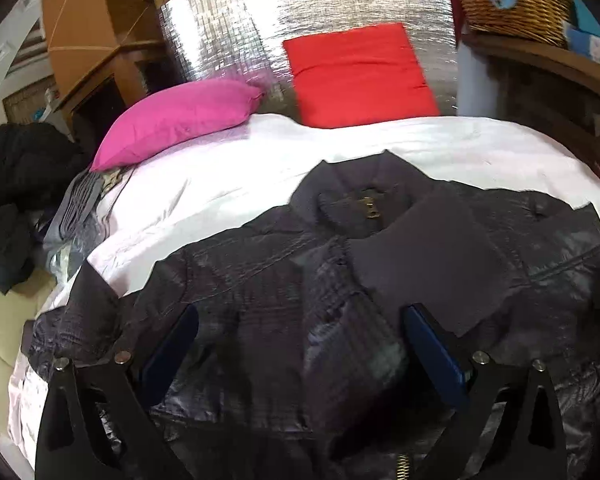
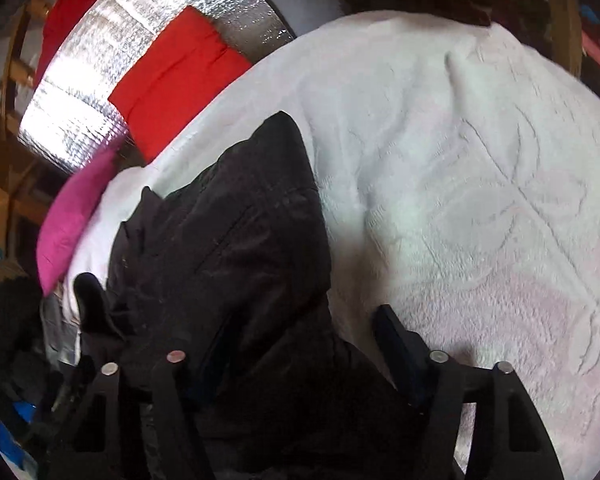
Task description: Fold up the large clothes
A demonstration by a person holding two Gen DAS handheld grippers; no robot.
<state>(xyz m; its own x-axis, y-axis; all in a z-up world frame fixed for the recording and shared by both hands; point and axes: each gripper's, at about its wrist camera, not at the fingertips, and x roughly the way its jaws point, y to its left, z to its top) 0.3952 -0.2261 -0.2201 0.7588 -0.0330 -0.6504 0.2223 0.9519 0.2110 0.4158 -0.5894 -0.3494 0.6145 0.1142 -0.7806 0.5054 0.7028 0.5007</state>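
Note:
A large black padded jacket (image 1: 380,272) lies spread on the white bedspread (image 1: 220,184), its collar and zip toward the pillows. My left gripper (image 1: 300,336) hovers over the jacket's lower middle, its blue-padded fingers (image 1: 436,352) wide open with nothing clamped. In the right wrist view a bunched side of the jacket (image 2: 228,232) rises between the fingers of my right gripper (image 2: 296,348). Its right finger (image 2: 400,352) stands just off the fabric's edge over the bedspread (image 2: 480,168), and its left finger is partly hidden by cloth. The jaws stand partly open around the fabric.
A pink pillow (image 1: 180,120) and a red cushion (image 1: 360,76) lean on a silver foil-covered headboard (image 1: 300,12). A wicker basket (image 1: 512,4) sits on a wooden ledge at the upper right. Dark clothes (image 1: 16,184) are piled left of the bed.

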